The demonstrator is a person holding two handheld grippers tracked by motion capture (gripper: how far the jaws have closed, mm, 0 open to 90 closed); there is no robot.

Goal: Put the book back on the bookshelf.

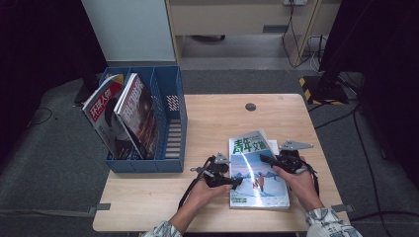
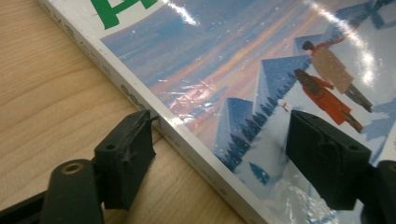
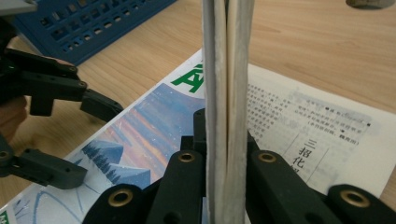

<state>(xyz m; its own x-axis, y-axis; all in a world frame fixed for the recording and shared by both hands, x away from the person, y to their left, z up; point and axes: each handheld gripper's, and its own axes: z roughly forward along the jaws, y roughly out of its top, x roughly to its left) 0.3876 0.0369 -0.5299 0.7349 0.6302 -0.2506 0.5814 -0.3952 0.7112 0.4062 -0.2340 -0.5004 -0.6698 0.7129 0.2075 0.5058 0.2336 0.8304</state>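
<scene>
Far left, the blue file rack (image 1: 170, 123) holds two magazines (image 1: 126, 116) leaning in its left slots — the right slot is free, likely the destination. The left gripper (image 1: 236, 182) sits with jaws spread astride the spine edge of the snowy-cover magazine (image 1: 254, 173) lying flat on the table (image 1: 207, 118), probably steadying it. The right gripper (image 3: 224, 140) is pinched tight on a lifted sheaf of pages (image 3: 227, 70) — seemingly to raise that far edge.
</scene>
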